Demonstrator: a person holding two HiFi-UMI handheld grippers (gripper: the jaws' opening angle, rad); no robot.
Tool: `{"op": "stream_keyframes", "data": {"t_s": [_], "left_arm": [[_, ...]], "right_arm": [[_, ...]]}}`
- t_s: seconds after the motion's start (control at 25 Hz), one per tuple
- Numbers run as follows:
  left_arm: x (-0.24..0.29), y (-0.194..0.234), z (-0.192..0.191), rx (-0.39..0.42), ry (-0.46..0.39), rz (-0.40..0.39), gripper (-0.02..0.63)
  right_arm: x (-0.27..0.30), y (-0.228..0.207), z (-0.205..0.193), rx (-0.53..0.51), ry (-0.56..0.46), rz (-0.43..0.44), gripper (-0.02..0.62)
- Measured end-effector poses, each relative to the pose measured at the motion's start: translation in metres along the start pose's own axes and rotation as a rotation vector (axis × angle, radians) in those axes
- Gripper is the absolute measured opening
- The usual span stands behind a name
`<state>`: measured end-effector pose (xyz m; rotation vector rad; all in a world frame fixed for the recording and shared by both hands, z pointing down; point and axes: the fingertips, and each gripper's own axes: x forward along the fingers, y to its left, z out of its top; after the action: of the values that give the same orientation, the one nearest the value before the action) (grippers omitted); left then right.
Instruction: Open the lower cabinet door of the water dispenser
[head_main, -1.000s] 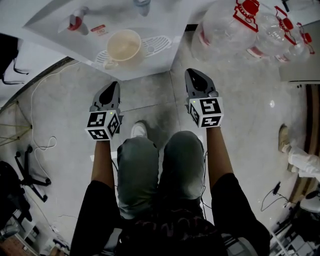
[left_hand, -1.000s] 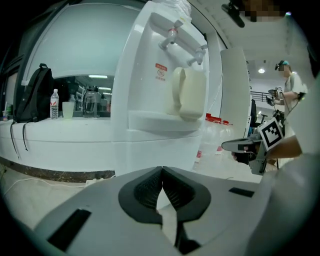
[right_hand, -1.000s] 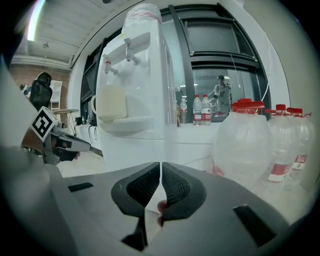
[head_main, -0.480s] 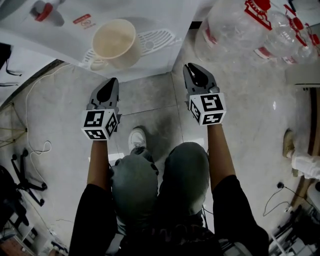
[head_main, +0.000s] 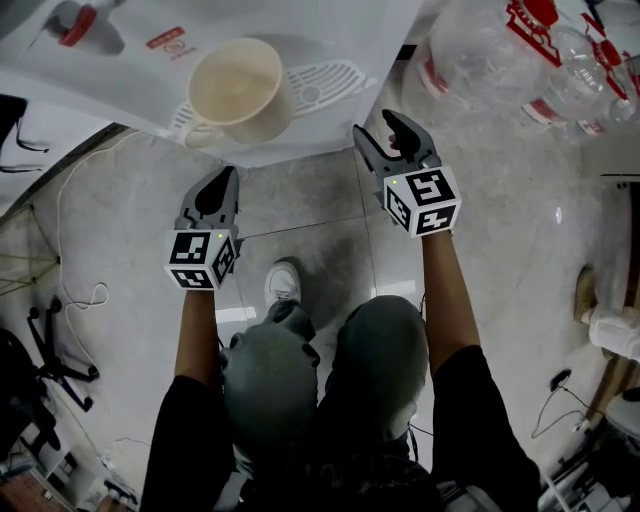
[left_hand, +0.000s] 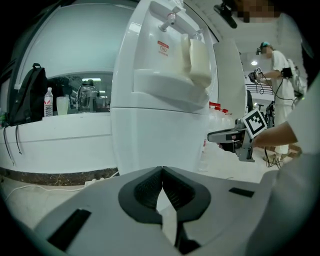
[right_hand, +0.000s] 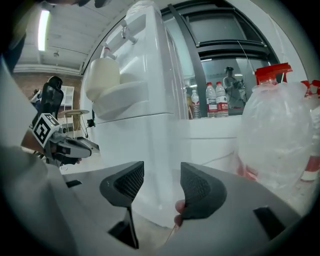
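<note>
The left gripper (head_main: 225, 176) was closed; on the right gripper (head_main: 375, 125) the jaws had just been opening, empty. The lower cabinet door (left_hand: 150, 140) sat mid-frame ahead; its smooth edge could let them slip.

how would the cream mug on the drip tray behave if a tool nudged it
The mug looks empty, so probably light. Broad for its height, it likely slides before tipping. The drip tray sits above the floor, so a fall might crack it.

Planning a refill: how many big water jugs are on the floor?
3: first jug beside the water dispenser, second jug right of it, third jug at the head view's right edge. More may be out of view.
</note>
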<state>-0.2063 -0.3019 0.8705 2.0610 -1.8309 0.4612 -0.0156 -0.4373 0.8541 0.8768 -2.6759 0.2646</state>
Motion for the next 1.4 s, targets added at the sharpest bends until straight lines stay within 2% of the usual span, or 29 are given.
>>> {"op": "stream_keyframes", "data": {"t_s": [0.12, 0.52, 1.4], "left_arm": [[-0.002, 0.002, -0.008, -0.001, 0.015, -0.002, 0.012], [-0.011, 0.008, -0.029, 0.003, 0.061, -0.015, 0.012], [-0.005, -0.010, -0.031, 0.019, 0.071, -0.084, 0.012]], "right_arm": [[0.009, 0.000, 0.001, 0.006, -0.002, 0.022, 0.242], [0.024, 0.001, 0.004, 0.024, 0.000, 0.135, 0.241], [0.020, 0.004, 0.005, -0.001, 0.023, 0.035, 0.201]]}}
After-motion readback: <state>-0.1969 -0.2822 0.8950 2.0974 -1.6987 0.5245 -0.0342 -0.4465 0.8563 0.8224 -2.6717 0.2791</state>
